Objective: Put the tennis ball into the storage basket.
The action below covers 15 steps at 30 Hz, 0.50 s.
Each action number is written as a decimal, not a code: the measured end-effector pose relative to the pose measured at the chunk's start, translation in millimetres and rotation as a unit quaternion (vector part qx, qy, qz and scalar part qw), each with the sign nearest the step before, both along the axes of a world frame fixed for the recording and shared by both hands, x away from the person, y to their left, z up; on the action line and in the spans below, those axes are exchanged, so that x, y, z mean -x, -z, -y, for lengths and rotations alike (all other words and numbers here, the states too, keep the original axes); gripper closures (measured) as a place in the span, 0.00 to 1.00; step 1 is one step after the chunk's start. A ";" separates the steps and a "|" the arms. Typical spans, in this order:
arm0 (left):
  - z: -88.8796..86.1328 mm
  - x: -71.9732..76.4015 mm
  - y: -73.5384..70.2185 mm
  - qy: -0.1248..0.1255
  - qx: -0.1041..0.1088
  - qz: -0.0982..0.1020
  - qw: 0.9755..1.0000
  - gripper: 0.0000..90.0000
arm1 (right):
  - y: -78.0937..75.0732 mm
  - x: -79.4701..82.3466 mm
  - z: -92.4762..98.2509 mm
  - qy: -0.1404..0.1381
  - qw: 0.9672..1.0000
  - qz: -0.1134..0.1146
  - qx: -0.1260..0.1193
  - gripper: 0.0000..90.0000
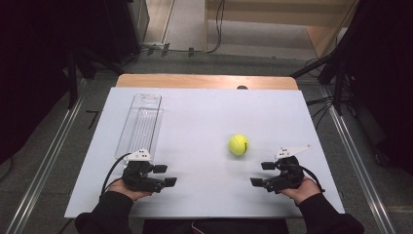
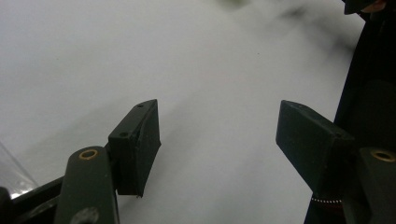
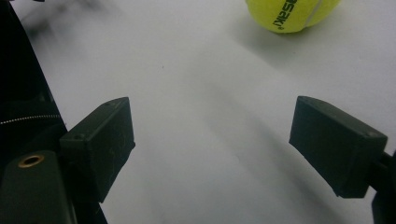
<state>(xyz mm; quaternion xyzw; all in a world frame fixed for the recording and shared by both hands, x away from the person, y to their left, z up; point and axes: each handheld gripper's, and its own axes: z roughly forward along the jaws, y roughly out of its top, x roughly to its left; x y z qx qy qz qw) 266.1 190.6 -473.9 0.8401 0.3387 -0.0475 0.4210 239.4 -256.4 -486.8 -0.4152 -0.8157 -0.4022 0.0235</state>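
A yellow tennis ball (image 1: 238,145) lies on the white tabletop (image 1: 204,107), right of centre. In the right gripper view the ball (image 3: 292,14) sits ahead at the top edge, beyond the jaws. My right gripper (image 1: 260,174) rests near the front edge, below and right of the ball, jaws apart with bare table between them (image 3: 212,140). My left gripper (image 1: 166,175) rests at the front left, pointing right, its jaws also apart over bare table (image 2: 217,135). A clear plastic tray (image 1: 141,124) lies lengthwise just beyond the left gripper.
The table's wooden back edge (image 1: 204,81) shows behind the white sheet. Metal rails (image 1: 46,161) run along the floor on both sides, with dark stands and cables at the back corners. A corner of the clear tray (image 2: 11,179) shows beside the left jaw.
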 end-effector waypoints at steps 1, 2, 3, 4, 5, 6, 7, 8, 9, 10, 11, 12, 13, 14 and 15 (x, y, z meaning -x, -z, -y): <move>-0.3 -0.3 -0.1 0.000 0.001 -0.001 1.000 0.35 | 0.0 0.1 -0.2 -0.001 1.000 -0.001 0.001 0.13; -0.1 -0.2 -0.2 0.000 0.000 0.000 1.000 0.35 | 0.1 0.1 -0.4 -0.002 1.000 -0.001 0.002 0.13; 0.5 0.2 -0.1 0.001 0.001 -0.001 1.000 0.35 | 0.3 0.0 -0.6 -0.004 1.000 0.001 0.002 0.13; 0.9 0.2 0.0 0.002 0.000 -0.001 1.000 0.35 | 0.1 0.1 -0.8 -0.004 1.000 0.000 0.001 0.13; 1.2 0.2 0.1 0.003 -0.001 0.000 1.000 0.35 | -0.1 0.0 -0.8 -0.004 1.000 0.000 0.000 0.13; 1.8 0.4 0.1 0.005 -0.002 -0.001 1.000 0.35 | -0.1 0.1 -0.8 -0.004 1.000 0.000 -0.001 0.14; 2.1 0.6 -0.1 0.007 -0.003 -0.001 1.000 0.35 | 0.2 -0.2 -0.5 -0.006 1.000 0.000 -0.001 0.14; 3.0 0.8 -0.1 0.006 -0.001 0.000 1.000 0.35 | 0.5 -0.3 -0.4 -0.006 1.000 0.000 -0.001 0.14; 3.5 0.9 -0.4 0.007 -0.001 -0.002 1.000 0.35 | 0.8 -0.5 0.2 -0.006 1.000 -0.001 -0.001 0.14; 4.5 0.9 -0.7 0.008 -0.003 -0.001 1.000 0.35 | 1.0 -0.5 0.6 -0.006 1.000 -0.002 -0.001 0.14; 5.9 0.8 -0.7 0.009 -0.001 0.000 1.000 0.35 | 1.6 -0.8 1.2 -0.006 1.000 -0.001 -0.003 0.14; 6.8 0.4 -0.8 0.013 -0.001 -0.003 1.000 0.35 | 2.0 -0.9 1.8 -0.005 1.000 -0.003 -0.005 0.14; 8.1 -0.2 0.0 0.016 -0.001 -0.003 1.000 0.35 | 2.7 -1.5 2.5 -0.005 1.000 -0.003 -0.005 0.14; 8.4 -0.5 0.2 0.018 -0.005 -0.004 1.000 0.35 | 3.2 -2.2 3.1 -0.004 1.000 -0.005 -0.004 0.14; 9.1 -0.6 1.1 0.018 -0.005 -0.005 1.000 0.35 | 3.3 -2.4 3.3 -0.002 1.000 -0.007 -0.006 0.14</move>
